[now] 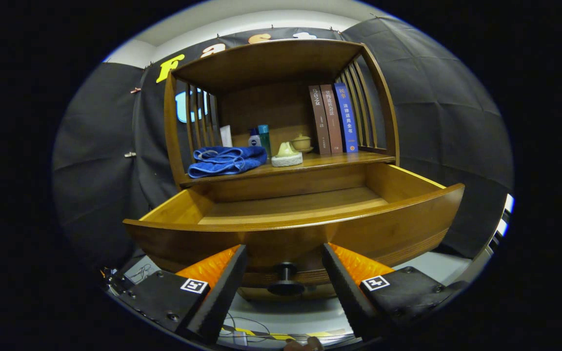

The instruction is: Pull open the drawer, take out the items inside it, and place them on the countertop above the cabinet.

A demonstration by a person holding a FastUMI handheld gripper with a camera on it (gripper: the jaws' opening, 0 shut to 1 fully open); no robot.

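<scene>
With the claw [285, 265] spread wide, nothing held, the knob [285, 278] sits between its fingers at 12 o'clock on the pulled-out drawer [310, 229]: stiff, heavy-looking wood, best gripped by that small, likely slippery knob.

Glossy, smooth varnished wood on drawer [291, 229] and cabinet [281, 63]; soft cloth towel [225, 161]; dark glossy knob [286, 279]; ribbed gripper [285, 253] pads.

Three upright books [333, 118], upper right of shelf. Two small bottles [260, 137], centre back. Lidded ceramic pot [302, 142] beside them. White card [226, 136], back left.
</scene>
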